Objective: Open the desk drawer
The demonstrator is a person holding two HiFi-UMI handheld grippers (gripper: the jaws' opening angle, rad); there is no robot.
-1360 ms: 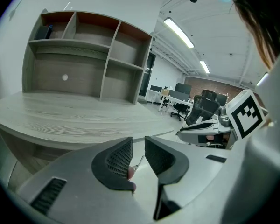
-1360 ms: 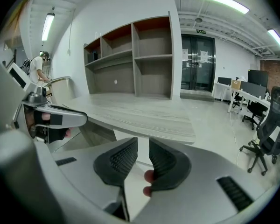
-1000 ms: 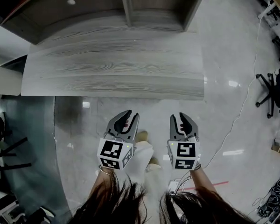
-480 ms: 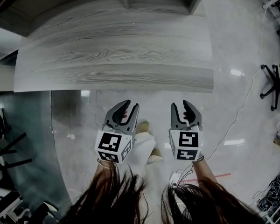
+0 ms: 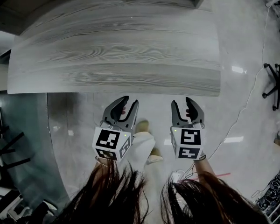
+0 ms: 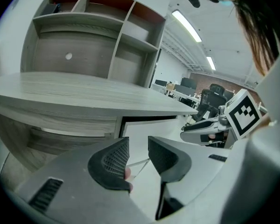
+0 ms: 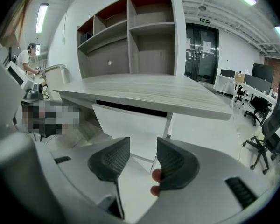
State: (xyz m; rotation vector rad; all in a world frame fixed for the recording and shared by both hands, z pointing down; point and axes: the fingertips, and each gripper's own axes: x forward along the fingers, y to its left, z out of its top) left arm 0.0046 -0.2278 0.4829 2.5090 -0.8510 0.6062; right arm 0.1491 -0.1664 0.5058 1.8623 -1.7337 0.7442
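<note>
The grey wood-grain desk (image 5: 116, 55) fills the top of the head view. Under its top sits a white drawer front (image 7: 130, 122), shut, also seen as a white drawer panel (image 6: 147, 127) in the left gripper view. My left gripper (image 5: 129, 101) and right gripper (image 5: 182, 101) hang side by side just short of the desk's front edge, above the floor. Both sets of jaws have just been opening and hold nothing. The left gripper (image 6: 138, 149) and right gripper (image 7: 143, 155) point toward the drawer front, apart from it.
An open shelf unit (image 7: 140, 36) stands at the back of the desk. An office chair (image 5: 276, 80) and a floor cable (image 5: 242, 106) lie to the right. A dark glass panel (image 5: 23, 143) is at the left. The person's shoes (image 5: 144, 125) are between the grippers.
Both grippers' jaws have spread wider. The desk's front edge now lies lower in the head view, nearer the fingertips.
</note>
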